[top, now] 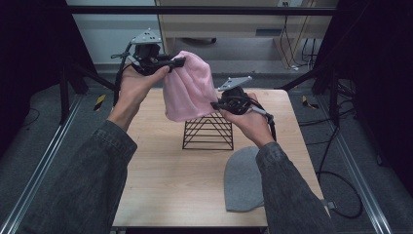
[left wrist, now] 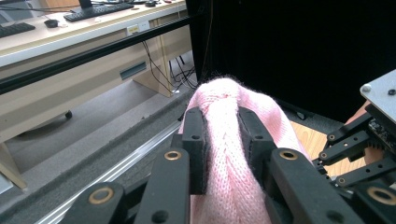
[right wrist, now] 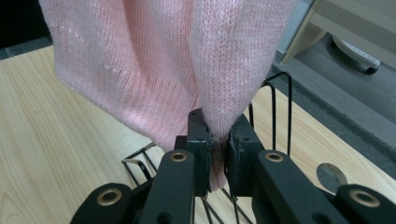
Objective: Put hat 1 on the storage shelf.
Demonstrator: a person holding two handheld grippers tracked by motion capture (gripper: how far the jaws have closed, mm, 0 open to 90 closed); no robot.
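Left gripper (top: 179,62) clamped on pink hat (top: 187,87), bunched knit pinched between pads (left wrist: 196,140). Right gripper (top: 215,104) clamped on hat's lower edge, at 4 o'clock from left one. Hat hangs between both, above black wire rack (top: 208,131) at centre of tabletop (top: 160,170). Grey hat (top: 242,179) lies flat at 5 o'clock from rack. I judge step: carrying hat to rack. Next, I'd say: lower, drape over rack peak, then release both.

left gripper (top: 171,64) raised, right gripper (top: 215,104) lower, fingers clamped
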